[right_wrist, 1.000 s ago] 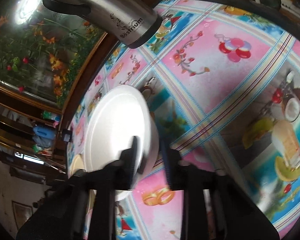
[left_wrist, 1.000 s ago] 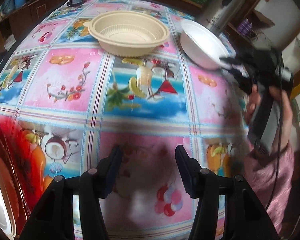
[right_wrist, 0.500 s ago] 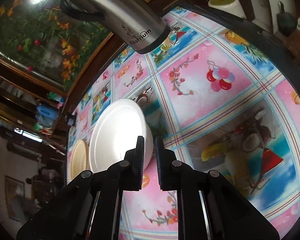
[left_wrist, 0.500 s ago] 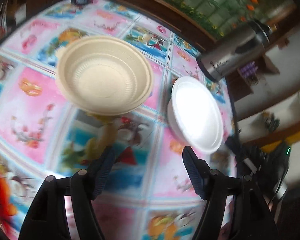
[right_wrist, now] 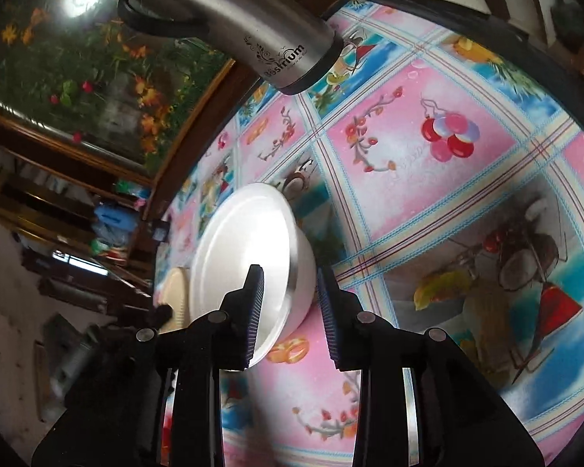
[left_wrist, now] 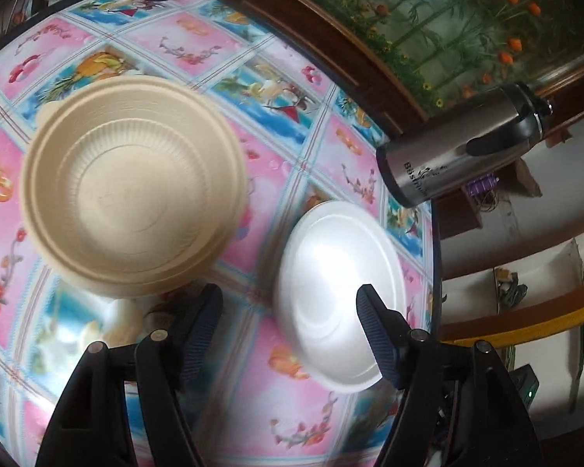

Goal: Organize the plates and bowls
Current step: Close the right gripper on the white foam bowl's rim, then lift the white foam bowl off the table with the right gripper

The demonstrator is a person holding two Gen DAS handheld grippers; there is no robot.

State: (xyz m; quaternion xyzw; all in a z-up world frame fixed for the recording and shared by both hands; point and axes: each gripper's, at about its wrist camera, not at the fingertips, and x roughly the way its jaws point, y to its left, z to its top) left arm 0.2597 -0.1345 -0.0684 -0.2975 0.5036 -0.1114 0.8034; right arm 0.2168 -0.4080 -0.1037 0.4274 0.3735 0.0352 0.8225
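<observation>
Your left claw (left_wrist: pixel 288 311) stands wide with nothing between its fingers, above the desk (left_wrist: pixel 198 35). The beige bowl (left_wrist: pixel 132 202) sits just ahead to the left, the white bowl (left_wrist: pixel 338 295) to the right, near the steel flask (left_wrist: pixel 463 155).

Your right claw (right_wrist: pixel 290 292) is opening, its fingers straddling the white bowl's (right_wrist: pixel 245 264) rim without pressing it; the beige bowl (right_wrist: pixel 175 292) peeks out behind.

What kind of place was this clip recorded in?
Most likely a home dining area. A round table wears a bright fruit-print tablecloth, a steel thermos jug stands at its edge, and a framed flower picture hangs on the wall behind.
</observation>
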